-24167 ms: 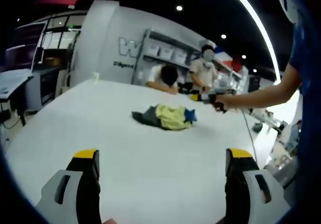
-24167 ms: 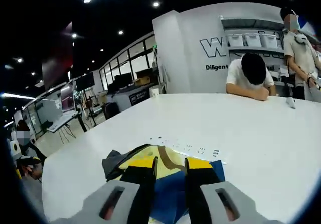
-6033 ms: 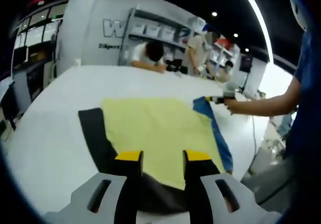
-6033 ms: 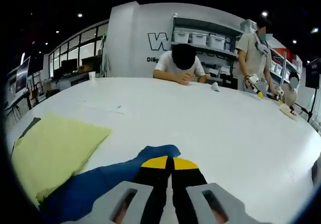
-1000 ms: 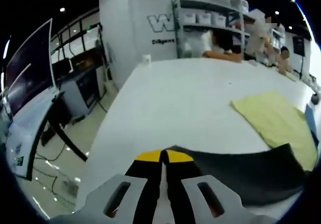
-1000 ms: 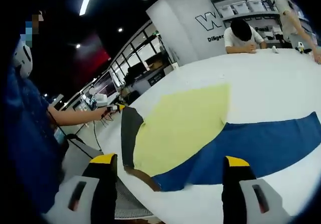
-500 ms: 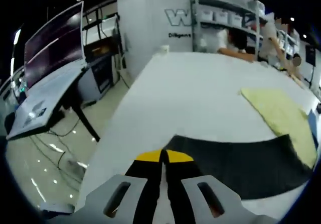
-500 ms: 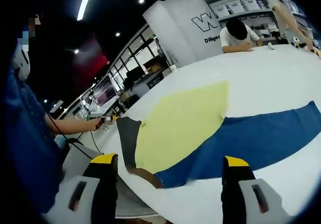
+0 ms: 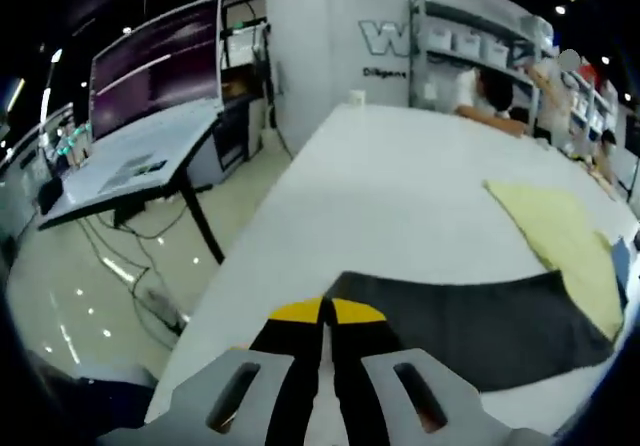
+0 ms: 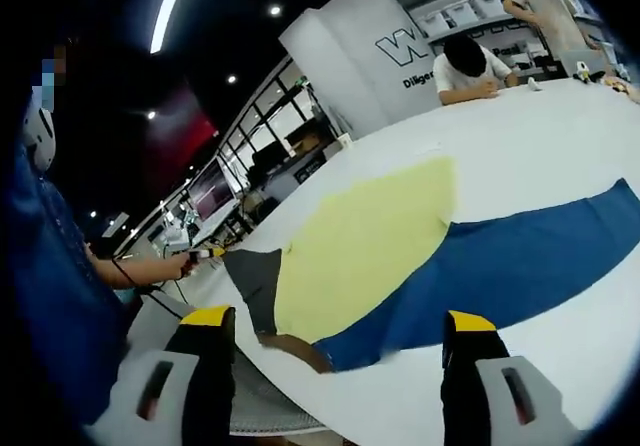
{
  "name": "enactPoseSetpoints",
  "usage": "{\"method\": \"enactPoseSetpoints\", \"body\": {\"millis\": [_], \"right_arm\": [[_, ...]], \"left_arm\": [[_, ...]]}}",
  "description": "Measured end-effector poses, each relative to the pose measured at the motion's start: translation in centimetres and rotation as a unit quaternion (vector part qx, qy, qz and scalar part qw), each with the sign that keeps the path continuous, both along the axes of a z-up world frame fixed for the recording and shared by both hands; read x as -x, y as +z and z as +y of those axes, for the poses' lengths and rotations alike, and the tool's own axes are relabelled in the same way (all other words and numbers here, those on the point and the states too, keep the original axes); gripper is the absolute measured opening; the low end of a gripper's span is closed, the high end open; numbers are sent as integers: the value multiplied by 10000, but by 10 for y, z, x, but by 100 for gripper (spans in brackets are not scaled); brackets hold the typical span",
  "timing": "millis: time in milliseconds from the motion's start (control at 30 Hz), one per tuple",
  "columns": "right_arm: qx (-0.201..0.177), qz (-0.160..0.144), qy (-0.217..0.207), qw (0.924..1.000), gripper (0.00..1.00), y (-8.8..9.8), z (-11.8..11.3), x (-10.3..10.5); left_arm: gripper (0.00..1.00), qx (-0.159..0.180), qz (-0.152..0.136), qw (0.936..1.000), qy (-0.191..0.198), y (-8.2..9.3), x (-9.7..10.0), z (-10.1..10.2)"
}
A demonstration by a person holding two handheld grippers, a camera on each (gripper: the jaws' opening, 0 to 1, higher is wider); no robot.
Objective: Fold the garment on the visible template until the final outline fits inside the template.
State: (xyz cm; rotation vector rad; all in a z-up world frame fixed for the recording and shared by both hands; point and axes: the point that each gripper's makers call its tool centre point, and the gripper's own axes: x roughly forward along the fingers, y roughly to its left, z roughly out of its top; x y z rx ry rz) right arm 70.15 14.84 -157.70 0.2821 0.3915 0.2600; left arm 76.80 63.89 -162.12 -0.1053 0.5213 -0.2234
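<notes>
Garment (image 10: 400,256) lies spread flat on the white worktop (image 10: 540,126), yellow body in the middle, blue sleeve running toward 3 o'clock, dark grey sleeve (image 9: 480,326) toward 9 o'clock. Left gripper (image 9: 322,316) has its jaws pressed together on the tip of that grey sleeve. Right gripper (image 10: 335,351) hovers at 6 o'clock, jaws spread wide, holding nothing. Beyond the worktop's far edge a person (image 10: 468,66) leans over it.

Grippers — left clamped, right spread

Left gripper (image 9: 326,311): jaws pressed together on the garment's dark sleeve (image 9: 470,321) at the table edge. Right gripper (image 10: 338,318): jaws wide apart — gripping nothing.
</notes>
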Motion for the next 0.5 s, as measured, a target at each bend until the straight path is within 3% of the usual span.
{"method": "enactPoseSetpoints", "body": {"millis": [267,500], "right_arm": [[104,167,328,9993,84,9,4,21],[211,325,436,9983,84,6,-3,38]], "left_arm": [[0,-112,32,9999,-31,-12,-49,9],[0,-293,113,9995,-75,-24,-76,17]]}}
